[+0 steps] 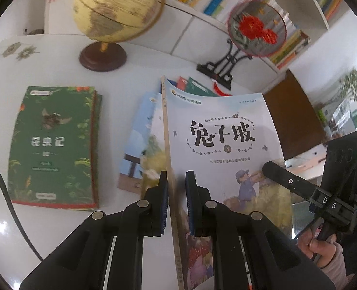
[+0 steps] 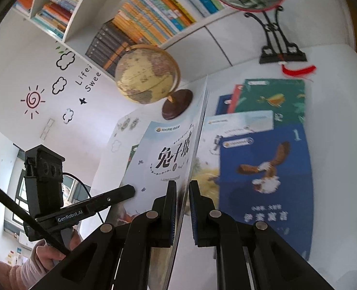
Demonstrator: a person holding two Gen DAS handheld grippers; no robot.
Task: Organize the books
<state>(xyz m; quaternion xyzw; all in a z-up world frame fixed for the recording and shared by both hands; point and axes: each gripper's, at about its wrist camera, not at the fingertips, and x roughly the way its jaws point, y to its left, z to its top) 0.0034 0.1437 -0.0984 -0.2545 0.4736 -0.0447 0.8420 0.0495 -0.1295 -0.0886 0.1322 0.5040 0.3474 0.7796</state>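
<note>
The pale-blue book [image 1: 221, 130] with the large black title is lifted clear of the white worktop [image 1: 57, 67], held between both grippers; the left gripper [image 1: 176, 188] has its fingers narrowed tight on the spine edge of that book, near its lower end; the right gripper [image 2: 182, 200] pinches the opposite, open edge of the same book, its fingers likewise closed to a narrow slit on the cover; in the left wrist view the right gripper's black finger tip shows at the book's right edge, with a hand [image 1: 320, 246] in a pink sleeve gripping the handle behind it.

On the worktop to the left lies a green book [image 1: 55, 145] flat, cover up, well apart from the held one; under and beyond the lifted book lies a loose spread of more books, among them a dark-blue book [image 2: 265, 181] with a bird on the cover and a green-covered book [image 2: 272, 96] further back, overlapping one another; at the far side stand a globe [image 1: 118, 7] on a dark round base and a round embroidered fan [image 1: 256, 27] with red flowers on a black stand, a red tassel hanging from it; behind them a white bookshelf [image 1: 195, 12] holds rows of upright, colourful books.
</note>
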